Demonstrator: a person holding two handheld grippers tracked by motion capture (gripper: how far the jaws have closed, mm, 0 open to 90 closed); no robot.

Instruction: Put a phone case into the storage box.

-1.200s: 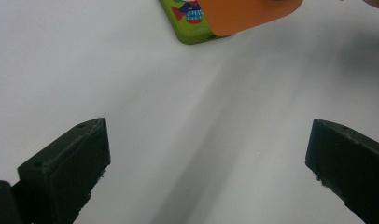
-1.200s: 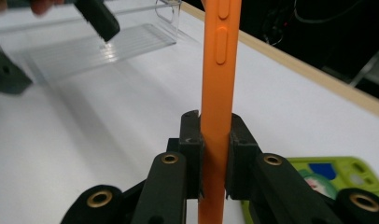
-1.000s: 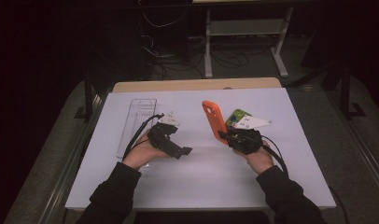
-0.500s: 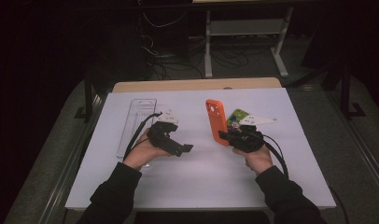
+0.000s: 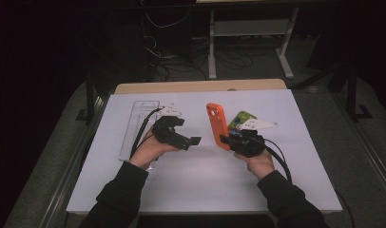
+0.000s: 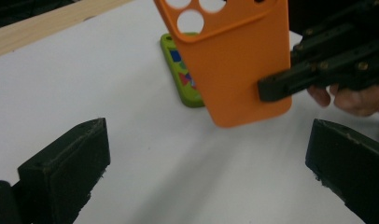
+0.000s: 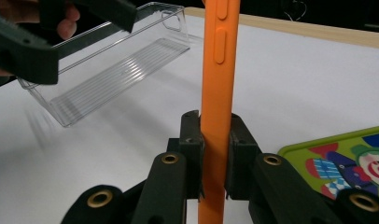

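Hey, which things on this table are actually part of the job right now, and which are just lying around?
In the job:
orange case, held upright in the right tool
left tool, open, facing the case

Lying about:
green case, flat on the table
clear tray, at the left

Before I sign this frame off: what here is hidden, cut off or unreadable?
- Orange phone case: its top and bottom run past the right gripper view's edges; the right gripper covers part of its sides.
- Green case: mostly behind the orange case in the left gripper view.
- Clear tray: faint in the high view.
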